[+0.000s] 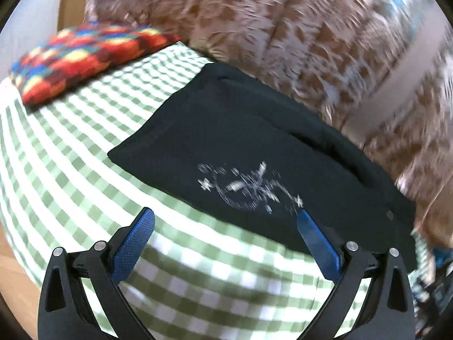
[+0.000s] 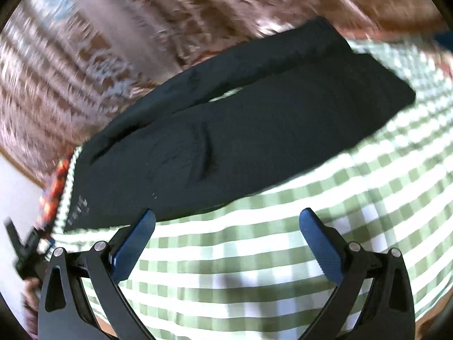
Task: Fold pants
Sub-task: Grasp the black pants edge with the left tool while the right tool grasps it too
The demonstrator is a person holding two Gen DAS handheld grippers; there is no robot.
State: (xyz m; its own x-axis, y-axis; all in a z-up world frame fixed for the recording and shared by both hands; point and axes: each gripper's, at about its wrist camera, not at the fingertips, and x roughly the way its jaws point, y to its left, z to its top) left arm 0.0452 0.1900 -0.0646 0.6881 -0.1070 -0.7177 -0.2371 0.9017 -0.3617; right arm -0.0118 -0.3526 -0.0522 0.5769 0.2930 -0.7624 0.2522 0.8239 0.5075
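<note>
Black pants [image 1: 254, 141] with a white printed design lie folded lengthwise on a green-and-white checked cover [image 1: 85, 170]. In the left wrist view my left gripper [image 1: 225, 218] is open just above the near edge of the pants, its right blue pad [image 1: 314, 238] over the black cloth, nothing held. In the right wrist view the same pants [image 2: 254, 130] stretch across the checked cover [image 2: 283, 255], with a crease near the middle. My right gripper [image 2: 226, 221] is open over the cover, just short of the pants' near edge, with nothing between its fingers.
A multicoloured patchwork cushion [image 1: 85, 56] lies at the far left of the cover. A brown-and-white patterned blanket [image 1: 283, 28] runs along the far side of the pants. At the lower left of the right wrist view, the other gripper [image 2: 25, 252] and a hand show.
</note>
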